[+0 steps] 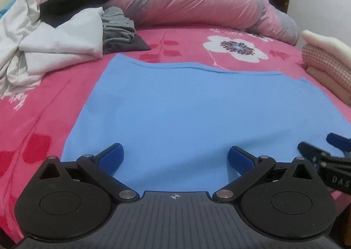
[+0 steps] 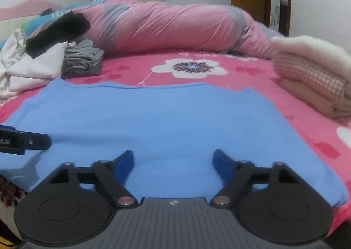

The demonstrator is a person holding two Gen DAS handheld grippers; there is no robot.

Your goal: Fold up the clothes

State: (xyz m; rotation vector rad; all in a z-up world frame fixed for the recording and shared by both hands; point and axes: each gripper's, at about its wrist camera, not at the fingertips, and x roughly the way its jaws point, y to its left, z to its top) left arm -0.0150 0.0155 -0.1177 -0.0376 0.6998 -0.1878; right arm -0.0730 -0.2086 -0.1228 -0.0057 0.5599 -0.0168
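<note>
Two tools, the left tool [image 1: 175,161] and right tool [image 2: 174,164], stand wide with nothing gripped, poised above the near edge of the bed [image 1: 182,40]. Between them a blue garment [image 1: 197,106] lies flat. Unfolded clothes [image 1: 54,36] crowd the far left corner; a folded stack [image 2: 313,80] sits at the right edge.
</note>
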